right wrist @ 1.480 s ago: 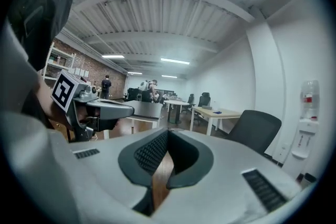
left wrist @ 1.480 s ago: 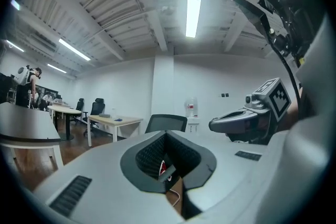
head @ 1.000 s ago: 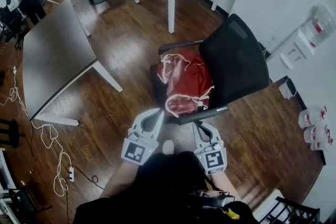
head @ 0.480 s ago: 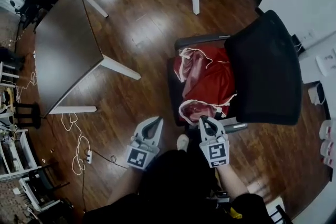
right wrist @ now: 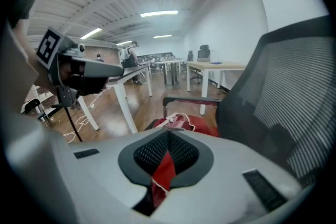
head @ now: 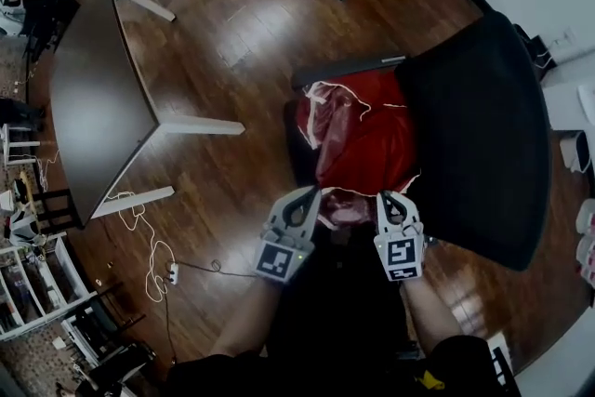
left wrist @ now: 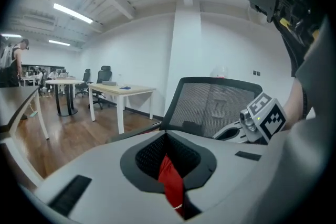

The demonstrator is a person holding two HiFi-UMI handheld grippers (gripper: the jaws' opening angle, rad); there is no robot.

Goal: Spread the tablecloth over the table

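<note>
Presently: red cloth on chair, pinched at two points

Item 1, cloth (head: pixel 358 139). Red with pale cord trim, lying bunched on the seat of the chair (head: pixel 483 135). None of it is on the table yet.

Item 2, left gripper (head: pixel 301 197). Jaws are closed tight on a fold of cloth, and red shows in the narrow slot between them.

Item 3, right gripper (head: pixel 391 200). Likewise clamped on a red fold with trim at the near edge of the heap. The two grippers sit near each other.

Item 4, table (head: pixel 88 107). Dark top, bare, well apart from the chair across wooden floor (to the left in the head view).

Item 5, cable (head: pixel 153 242). White, looped on the floor beside the table leg.

Handling note, as a judgement: the step in hand is lifting the cloth off the seat.
- Keep both pinches firm.
- Raise the heap clear of the armrest (head: pixel 344 70) so the trim does not snag.
- Draw the grippers apart to tension the held edge.
- Keep the hanging part off the floor while carrying it.
- Step wide of the cable.
</note>
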